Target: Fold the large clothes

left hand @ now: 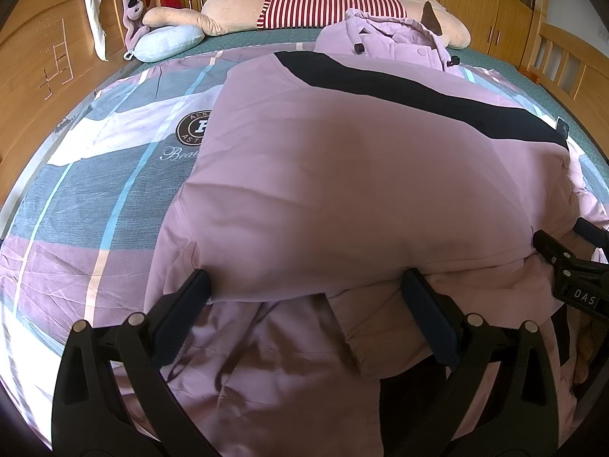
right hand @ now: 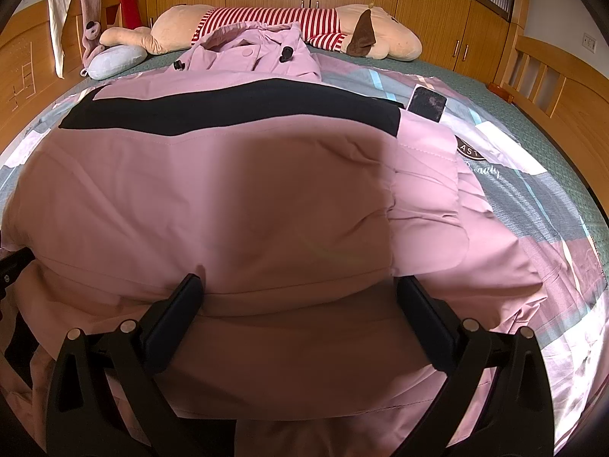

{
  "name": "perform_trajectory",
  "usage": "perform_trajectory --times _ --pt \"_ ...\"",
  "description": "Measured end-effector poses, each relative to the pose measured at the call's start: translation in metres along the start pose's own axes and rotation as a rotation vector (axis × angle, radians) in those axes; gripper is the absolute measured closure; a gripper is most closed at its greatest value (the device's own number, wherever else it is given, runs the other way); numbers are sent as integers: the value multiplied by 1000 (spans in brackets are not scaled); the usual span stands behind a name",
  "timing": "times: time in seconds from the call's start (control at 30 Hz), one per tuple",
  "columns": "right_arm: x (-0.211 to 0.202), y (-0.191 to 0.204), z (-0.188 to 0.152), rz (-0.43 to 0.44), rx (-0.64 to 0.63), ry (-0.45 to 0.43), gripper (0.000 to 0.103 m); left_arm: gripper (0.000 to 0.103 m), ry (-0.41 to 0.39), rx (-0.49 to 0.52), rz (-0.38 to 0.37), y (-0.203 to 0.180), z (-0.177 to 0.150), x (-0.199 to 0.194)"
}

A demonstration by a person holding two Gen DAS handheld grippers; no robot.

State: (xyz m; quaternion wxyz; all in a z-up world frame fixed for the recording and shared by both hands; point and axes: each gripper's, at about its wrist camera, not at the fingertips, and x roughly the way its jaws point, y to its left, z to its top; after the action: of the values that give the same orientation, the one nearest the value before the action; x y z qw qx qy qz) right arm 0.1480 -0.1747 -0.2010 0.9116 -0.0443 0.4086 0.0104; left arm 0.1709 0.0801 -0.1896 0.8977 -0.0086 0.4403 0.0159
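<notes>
We have the pink jacket spread over the patterned bedsheet mid-bed, hood toward the far edge near the striped plush toy, black band across the upper back. Near hem is folded up over itself, puffy. Left gripper has its jaws spread wide, fingertips against the folded edge, nothing clamped. Right gripper is the same: jaws apart, tips touching the fold toward the jacket's right side. A dark phone lies on the sheet just beside the jacket's right shoulder. Blue neck pillow sits at the far-left corner by the wooden headboard.
</notes>
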Motion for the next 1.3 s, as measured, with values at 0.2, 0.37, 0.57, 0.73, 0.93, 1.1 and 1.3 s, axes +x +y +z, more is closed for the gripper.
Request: perform_trajectory --times 0.2,0.37,0.57,0.73,0.93,1.1,1.3 --pt "0 0 0 0 0 0 1 2 0 1 1 1 -1 0" --pt "0 0 0 0 -1 0 1 2 0 1 1 0 0 0" --pt "-5 -1 0 1 8 -23 1 2 -17 -12 -2 1 1 -3" --pt "-53 -12 3 -45 80 -284 1 2 -167 -82 -105 19 3 -36" --pt "-61 -3 4 -82 19 -338 1 2 -85 -70 -97 28 -1 -15" --pt "-68 1 11 -113 -11 -377 2 2 -67 -69 -89 31 -4 -11" --pt "10 -2 9 -85 -34 -6 2 2 -49 -28 -56 24 -3 -6"
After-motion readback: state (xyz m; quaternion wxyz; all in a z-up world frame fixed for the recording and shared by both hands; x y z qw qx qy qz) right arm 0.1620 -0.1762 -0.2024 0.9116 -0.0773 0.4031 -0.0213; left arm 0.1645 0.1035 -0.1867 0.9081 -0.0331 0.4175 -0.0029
